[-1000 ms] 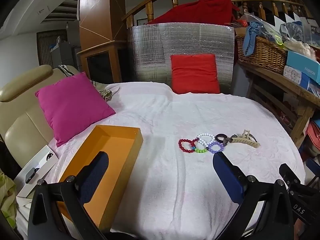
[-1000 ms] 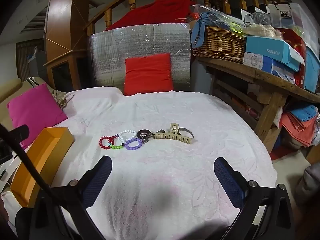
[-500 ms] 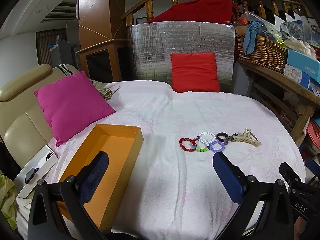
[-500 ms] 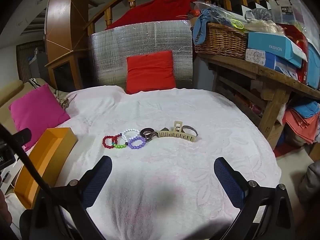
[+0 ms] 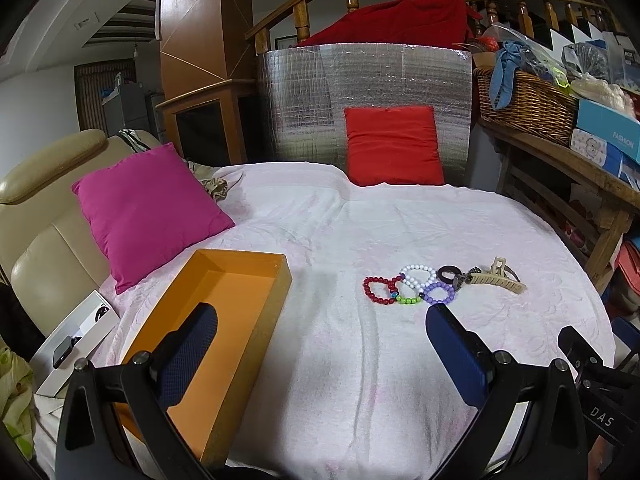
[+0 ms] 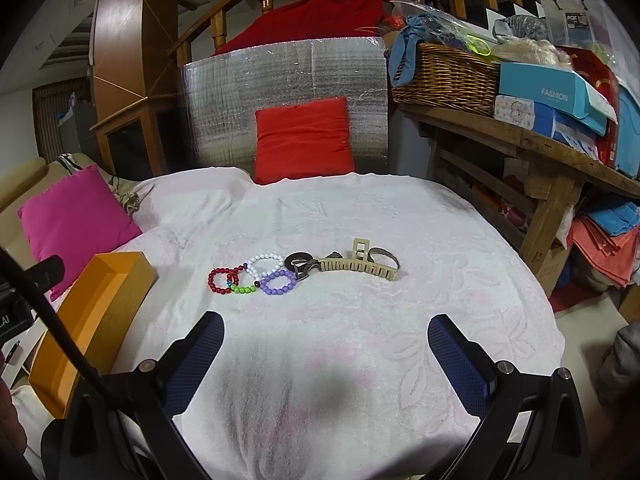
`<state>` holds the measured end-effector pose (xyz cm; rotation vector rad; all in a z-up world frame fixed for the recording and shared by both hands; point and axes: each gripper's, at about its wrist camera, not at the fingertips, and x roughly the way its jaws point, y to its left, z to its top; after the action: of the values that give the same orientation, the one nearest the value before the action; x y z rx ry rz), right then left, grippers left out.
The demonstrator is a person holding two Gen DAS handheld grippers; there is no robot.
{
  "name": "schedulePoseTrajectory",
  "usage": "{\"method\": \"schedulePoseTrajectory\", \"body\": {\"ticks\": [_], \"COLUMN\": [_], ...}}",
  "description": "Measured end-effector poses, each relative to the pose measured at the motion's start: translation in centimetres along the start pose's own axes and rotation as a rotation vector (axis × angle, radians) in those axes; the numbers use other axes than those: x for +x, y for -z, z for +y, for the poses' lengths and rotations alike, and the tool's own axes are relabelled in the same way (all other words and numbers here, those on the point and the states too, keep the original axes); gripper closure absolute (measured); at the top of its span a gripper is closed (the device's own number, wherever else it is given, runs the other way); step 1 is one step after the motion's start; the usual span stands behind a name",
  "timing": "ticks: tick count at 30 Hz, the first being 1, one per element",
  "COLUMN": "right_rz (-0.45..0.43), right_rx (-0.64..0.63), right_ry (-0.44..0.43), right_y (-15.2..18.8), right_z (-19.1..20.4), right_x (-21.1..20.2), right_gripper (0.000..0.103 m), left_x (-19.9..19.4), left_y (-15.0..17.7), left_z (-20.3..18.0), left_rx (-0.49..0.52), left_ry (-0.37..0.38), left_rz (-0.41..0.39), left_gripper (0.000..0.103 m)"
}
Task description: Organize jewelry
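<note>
A: Where does the jewelry sit right now?

B: In one cluster on the white towel-covered surface (image 6: pixel 360 340), well ahead of both grippers. From the right wrist view: a red bead bracelet (image 6: pixel 219 280), a green-and-blue bead bracelet (image 6: pixel 244 289), a white bead bracelet (image 6: pixel 265 263), a purple bead bracelet (image 6: pixel 279 282), a dark ring (image 6: pixel 298 259) and a beige claw hair clip (image 6: pixel 360 266). The orange box (image 5: pixel 224 320) lies open to the left and looks empty, so nothing appears sorted yet.

A: And the grippers?

B: The left gripper (image 5: pixel 320 344) has its fingers spread wide, with nothing between them; it hangs partly over the box's near end. The right gripper (image 6: pixel 326 350) is likewise spread and empty, short of the cluster.

A: How should the first pick go?

B: I'd judge the right gripper is better placed. The bracelets overlap, so start with an outer piece, the purple bracelet or the hair clip, and come down with one finger inside the loop and one outside. Pinch a bead strand, lift slowly, and check that no neighbour comes along. The soft towel may let beads sink, so press lightly.

A: Anything unclear?

B: Yes. Something metal lies between the ring and the clip; I cannot tell what it is. A dark band curves behind the clip, partly hidden. Whether the bracelets are linked or merely touching is hard to say, and the box's near corner is cut off behind the left gripper.
</note>
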<state>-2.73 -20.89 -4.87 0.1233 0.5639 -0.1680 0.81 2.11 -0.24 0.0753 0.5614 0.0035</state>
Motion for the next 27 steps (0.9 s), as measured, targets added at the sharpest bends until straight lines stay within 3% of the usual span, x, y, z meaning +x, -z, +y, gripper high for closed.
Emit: {"method": "schedulePoseTrajectory", "body": {"ticks": [27], "right_rz": [0.015], "right_rx": [0.012], "right_ry": [-0.005], "right_y": [-1.4], "right_z": [-0.3], "right_x": [1.9], "right_gripper": [0.0], "left_x": [1.9], "left_y": [-0.3], "left_z": [-0.7], "left_rx": [0.002], "left_ry": [-0.018], "left_rz": [0.023], "left_gripper": [0.0]}}
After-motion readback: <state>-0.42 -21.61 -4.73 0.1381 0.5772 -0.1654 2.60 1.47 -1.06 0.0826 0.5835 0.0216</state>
